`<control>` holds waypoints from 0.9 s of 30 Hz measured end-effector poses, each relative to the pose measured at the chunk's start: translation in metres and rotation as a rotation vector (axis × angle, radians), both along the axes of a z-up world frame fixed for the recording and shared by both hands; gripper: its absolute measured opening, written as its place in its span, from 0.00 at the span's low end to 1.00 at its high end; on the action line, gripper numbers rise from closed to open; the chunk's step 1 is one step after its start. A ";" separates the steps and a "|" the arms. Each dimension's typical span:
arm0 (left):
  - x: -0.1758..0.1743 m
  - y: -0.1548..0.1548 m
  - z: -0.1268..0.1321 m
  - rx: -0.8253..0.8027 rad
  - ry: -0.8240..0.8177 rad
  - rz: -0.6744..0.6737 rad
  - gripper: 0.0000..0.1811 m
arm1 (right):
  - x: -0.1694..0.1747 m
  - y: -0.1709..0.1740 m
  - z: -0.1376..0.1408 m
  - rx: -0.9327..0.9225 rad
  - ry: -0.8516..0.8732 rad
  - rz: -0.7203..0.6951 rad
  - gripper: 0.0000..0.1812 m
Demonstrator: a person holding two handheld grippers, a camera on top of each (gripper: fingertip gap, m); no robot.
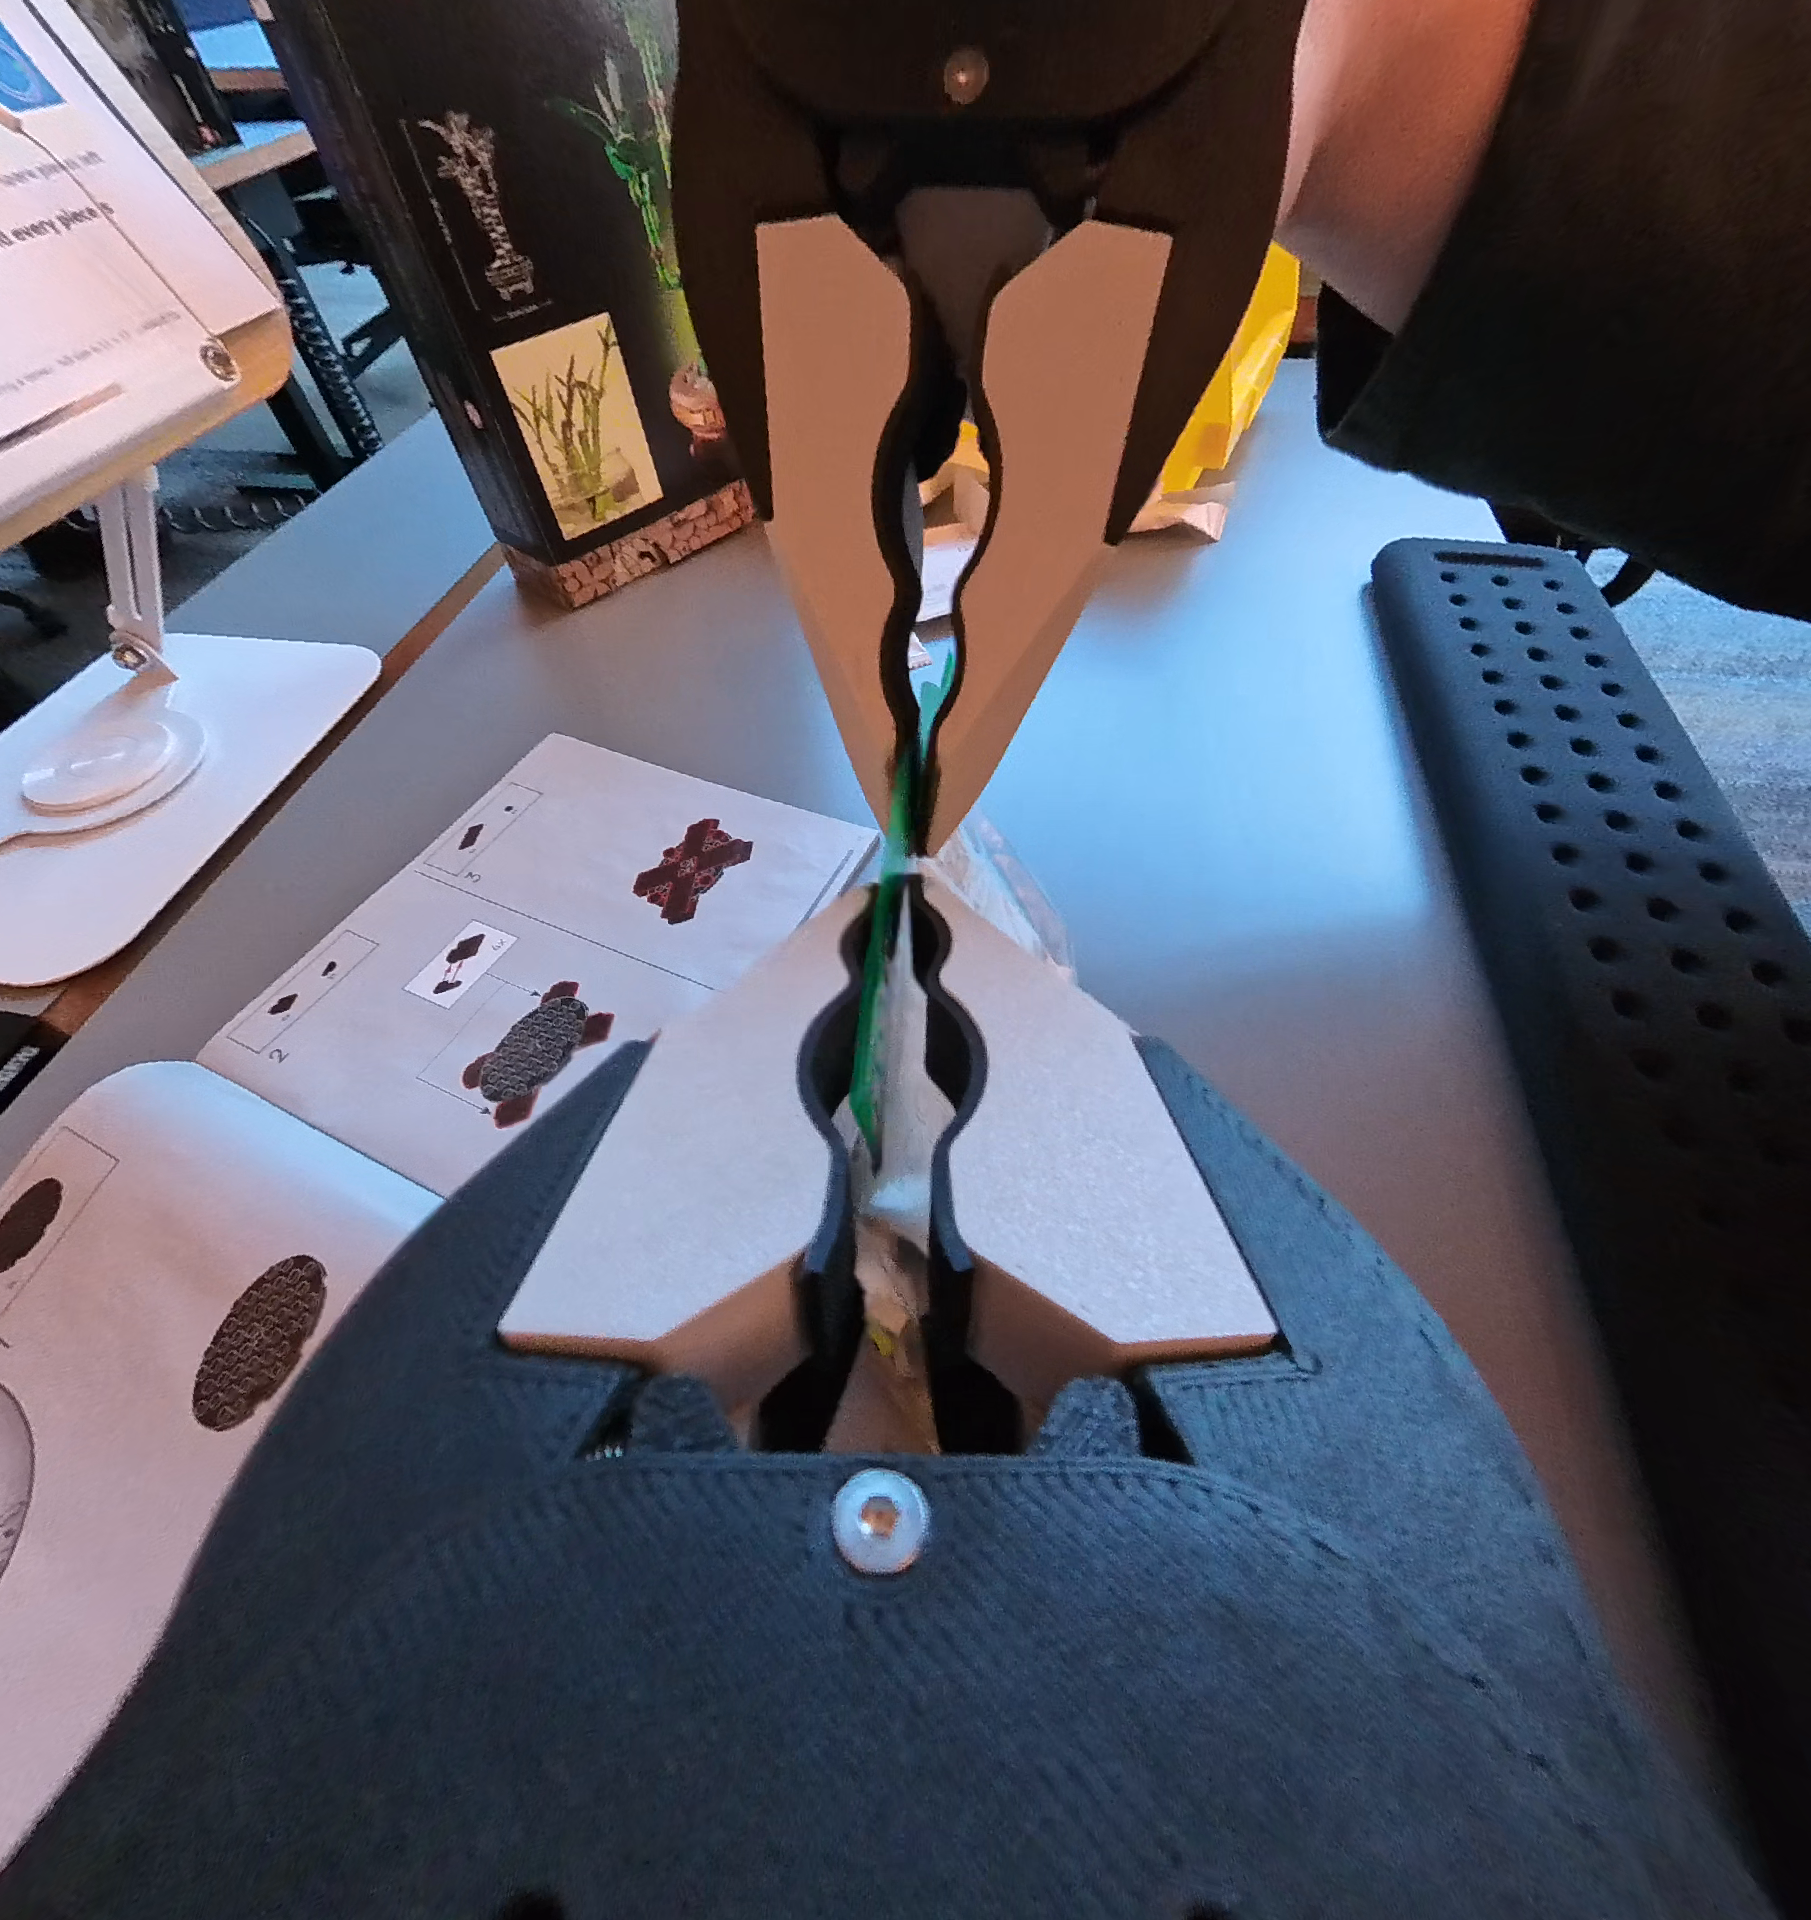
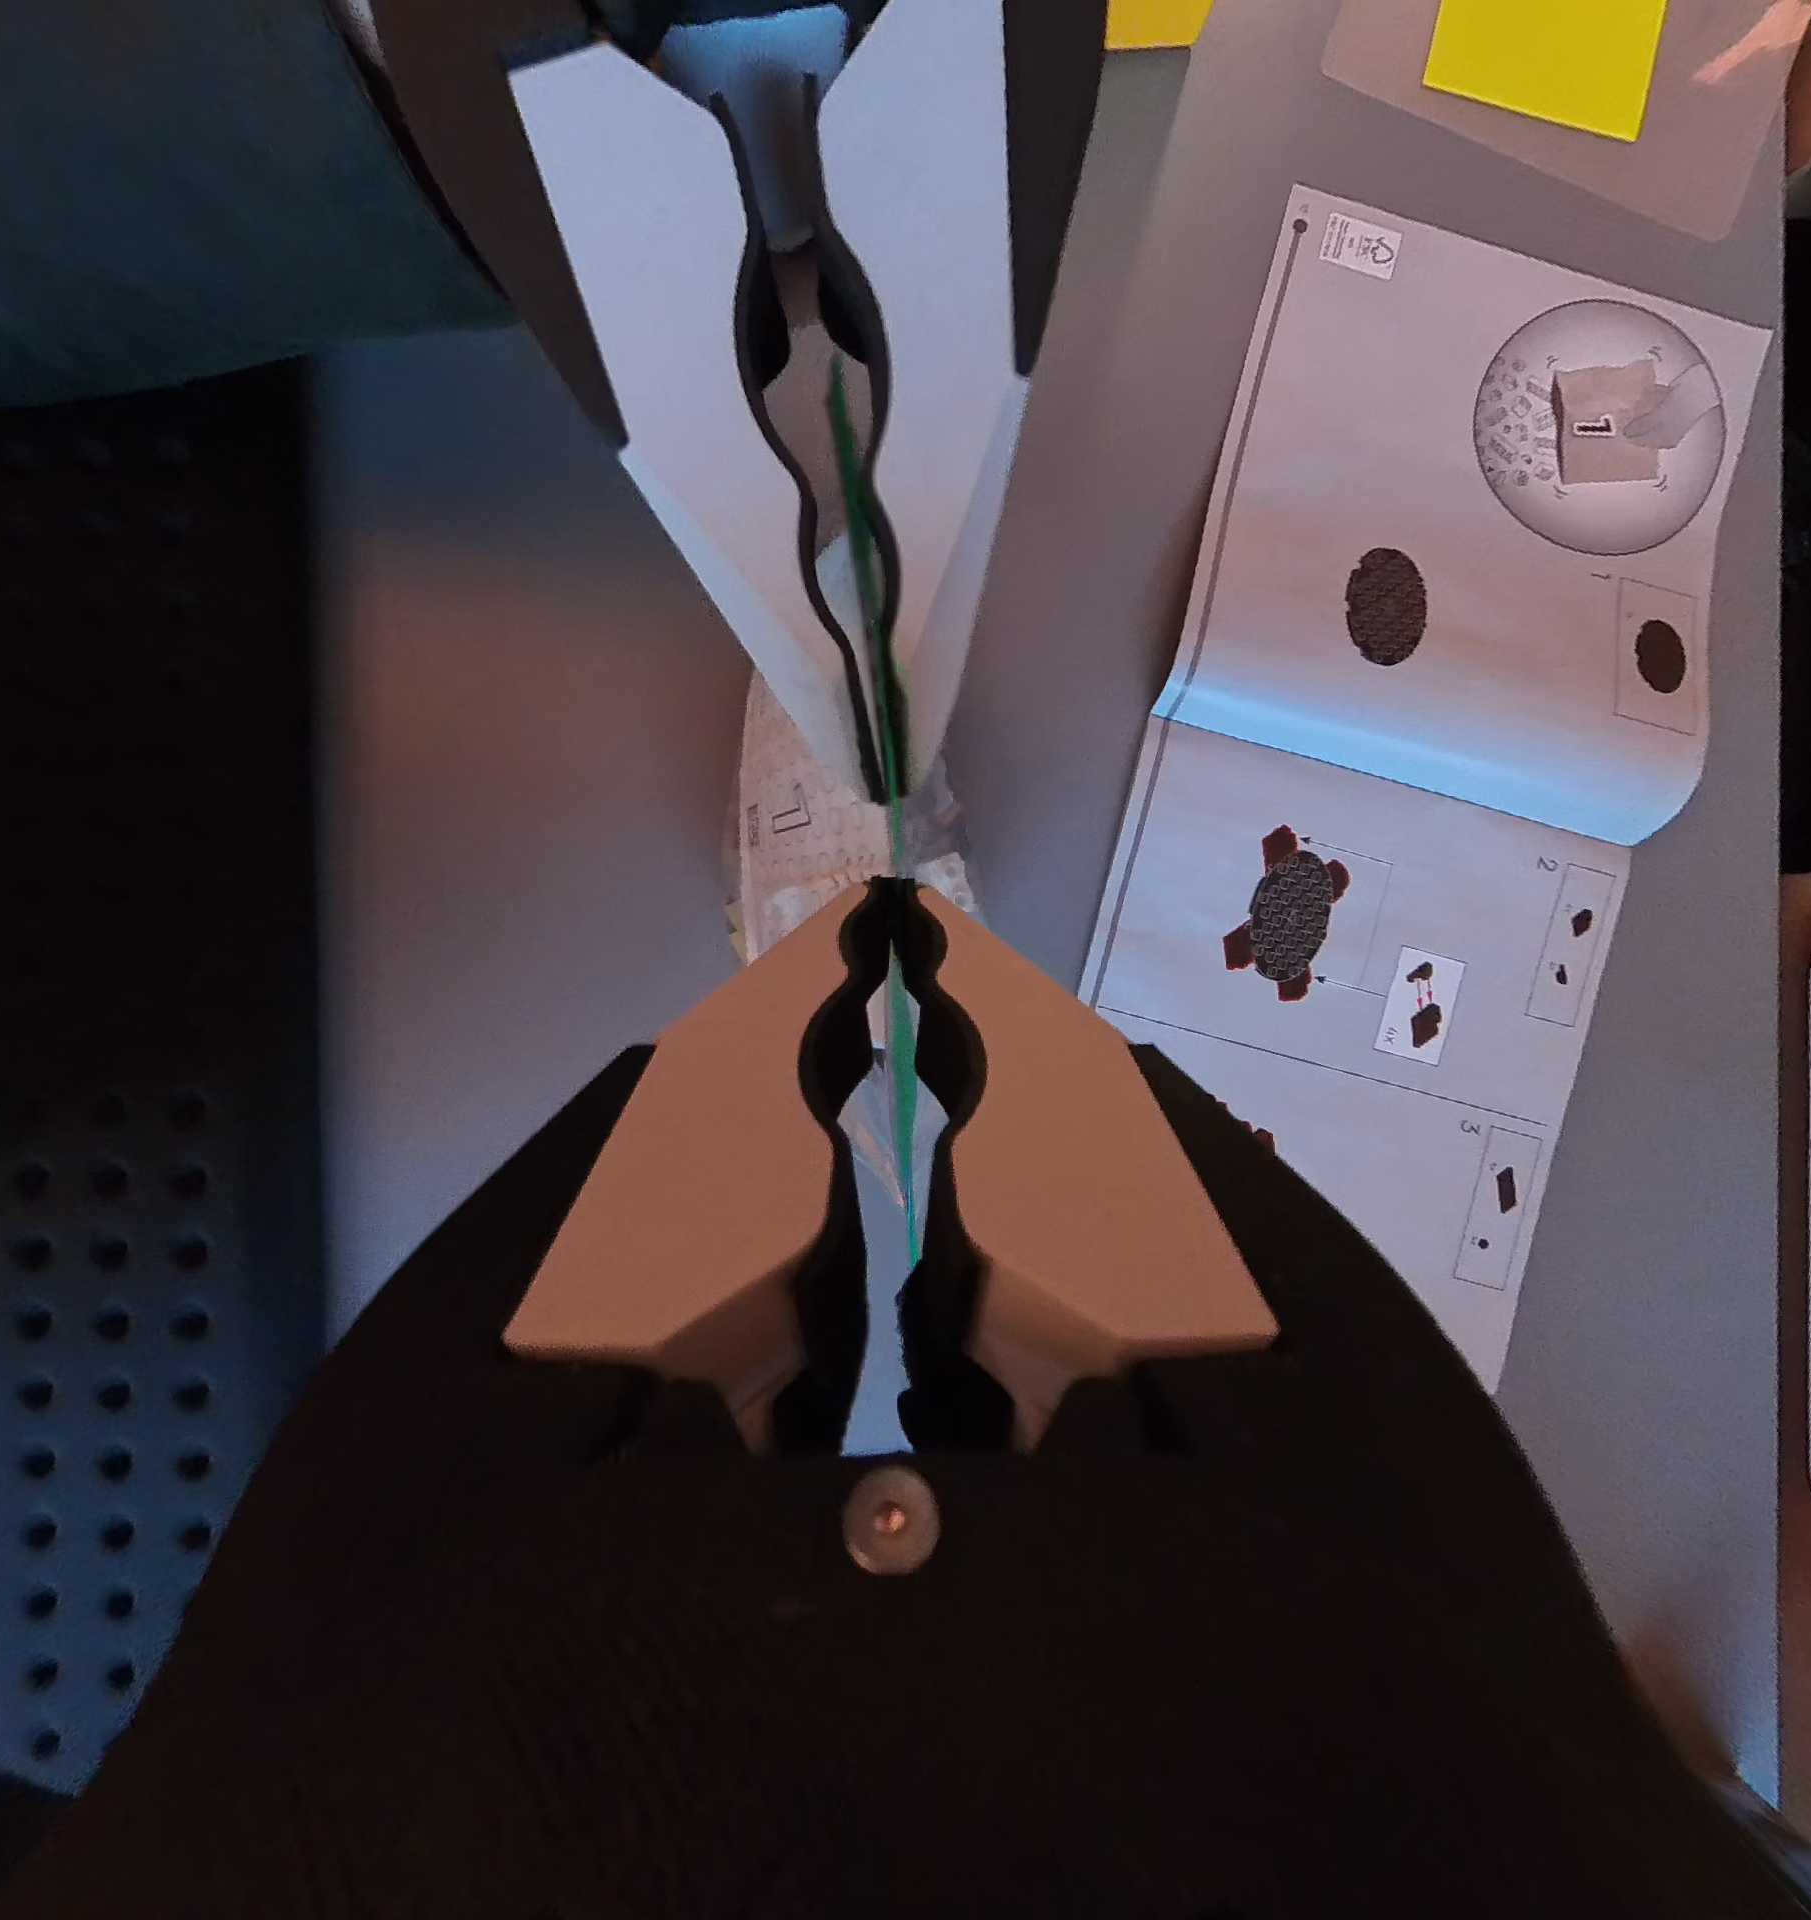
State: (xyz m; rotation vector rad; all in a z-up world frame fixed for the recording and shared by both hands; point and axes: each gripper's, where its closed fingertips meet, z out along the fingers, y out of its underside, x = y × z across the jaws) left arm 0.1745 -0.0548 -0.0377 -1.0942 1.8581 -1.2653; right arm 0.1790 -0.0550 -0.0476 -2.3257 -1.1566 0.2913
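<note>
Both tools (image 1: 906,883) (image 2: 890,883) pinch one edge-on, hard-to-read green-edged bag (image 1: 885,997).

The left hand-held gripper (image 1: 911,883) has a black ribbed shell and pale beige fingers with wavy black inner edges; the right hand-held gripper (image 1: 916,831) looks the same. Between them runs a thin strip (image 1: 893,935), green on one side and white on the other, perhaps a bag's edge. The table (image 1: 1244,831) is plain grey. The booklet (image 1: 610,935) is white with dark red and black diagrams. The box (image 1: 527,312) is black with green plant pictures. A black panel (image 1: 1628,883) is dotted with holes.
</note>
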 end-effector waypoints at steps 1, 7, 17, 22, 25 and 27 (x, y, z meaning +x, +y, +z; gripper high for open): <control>0.002 0.000 0.001 -0.004 -0.008 0.008 0.04 | -0.002 -0.001 0.001 0.000 0.011 0.007 0.00; 0.005 -0.005 -0.003 0.018 0.012 -0.008 0.00 | -0.002 0.000 -0.001 -0.015 0.038 -0.021 0.00; 0.007 -0.003 -0.002 0.018 -0.003 0.013 0.02 | 0.005 -0.003 -0.004 0.002 0.009 -0.013 0.00; 0.008 -0.007 -0.008 0.034 0.022 -0.004 0.00 | 0.004 -0.004 -0.003 -0.011 0.043 -0.033 0.00; 0.008 -0.006 -0.008 0.046 0.021 -0.001 0.00 | 0.009 -0.003 -0.002 0.005 0.033 -0.048 0.02; 0.008 -0.006 -0.007 0.036 0.023 -0.004 0.00 | 0.009 -0.004 0.000 0.010 0.040 -0.044 0.01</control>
